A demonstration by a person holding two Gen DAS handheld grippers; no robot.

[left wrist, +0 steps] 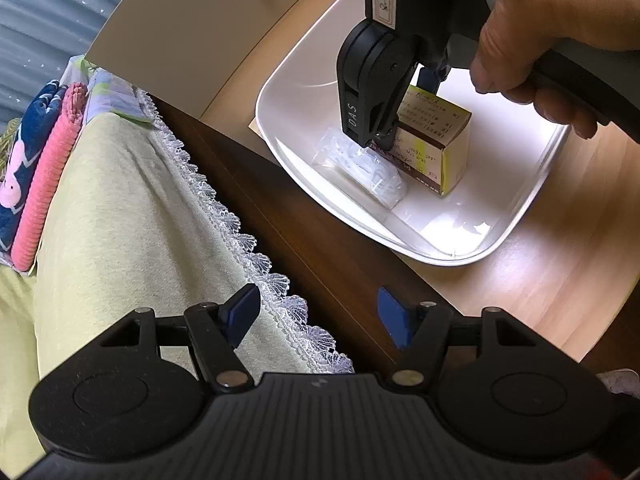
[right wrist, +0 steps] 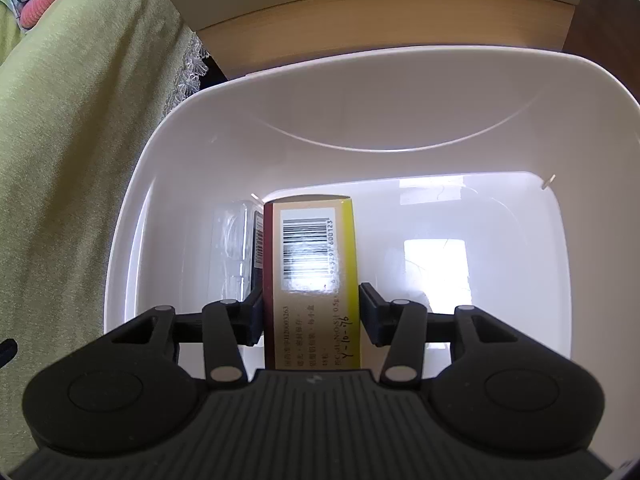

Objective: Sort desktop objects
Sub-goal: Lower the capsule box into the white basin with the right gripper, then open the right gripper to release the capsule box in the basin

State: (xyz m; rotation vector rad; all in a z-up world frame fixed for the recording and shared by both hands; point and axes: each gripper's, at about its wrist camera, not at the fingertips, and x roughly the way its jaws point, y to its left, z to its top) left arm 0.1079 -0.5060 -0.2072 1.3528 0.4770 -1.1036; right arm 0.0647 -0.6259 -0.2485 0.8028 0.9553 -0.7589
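At nine o'clock in the left wrist view lie folded cloths (left wrist: 38,168) on a yellow-green bedspread (left wrist: 132,216) with a lace edge, apparently just the surroundings of the work. At six o'clock the left gripper (left wrist: 319,320) hangs over the dark wooden edge (left wrist: 304,216) with its blue pads well apart and nothing between them; it seems kept back so the other tool has the bin to itself.

Toward two o'clock sits the white plastic bin (left wrist: 532,196) on the pale wood desktop (left wrist: 560,280), evidently the collecting place for the sorting. In it, left of centre, lies a clear plastic packet (left wrist: 360,164), and just beside it stands the medicine box (left wrist: 436,144), brown and yellow, on the bin floor.

The right gripper (right wrist: 312,318), held by a hand (left wrist: 552,36) at one o'clock, reaches down into the bin. In its own view the box fills the gap from centre to six o'clock; the left pad lies against the box's brown side, while a thin gap shows at the right pad (right wrist: 370,316). I judge the box set down and the grip just slackened, the placing nearly done.
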